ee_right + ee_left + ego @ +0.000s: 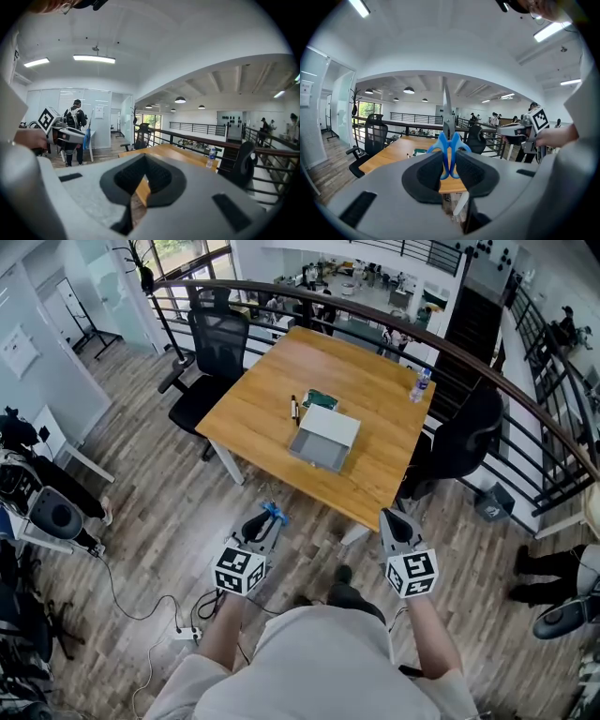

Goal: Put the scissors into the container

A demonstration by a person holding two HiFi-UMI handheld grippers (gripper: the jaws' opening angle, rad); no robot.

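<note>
Blue-handled scissors (449,150) stand between the pads of my left gripper (449,171), which is shut on their handles, with the metal blade pointing up. From the head view the left gripper (262,521) hangs over the wood floor, short of the wooden table (375,390), with the scissors (273,514) at its tip. The container (325,439), a grey-white open box, lies on the table's near half. My right gripper (398,521) is level with the left one, shut and holding nothing (140,185).
On the table lie a pen (294,409), a green item (320,398) and a water bottle (419,385). Black office chairs stand at its left (217,343) and right (464,442). A curved railing (525,395) runs behind. A power strip with cables (183,634) is on the floor.
</note>
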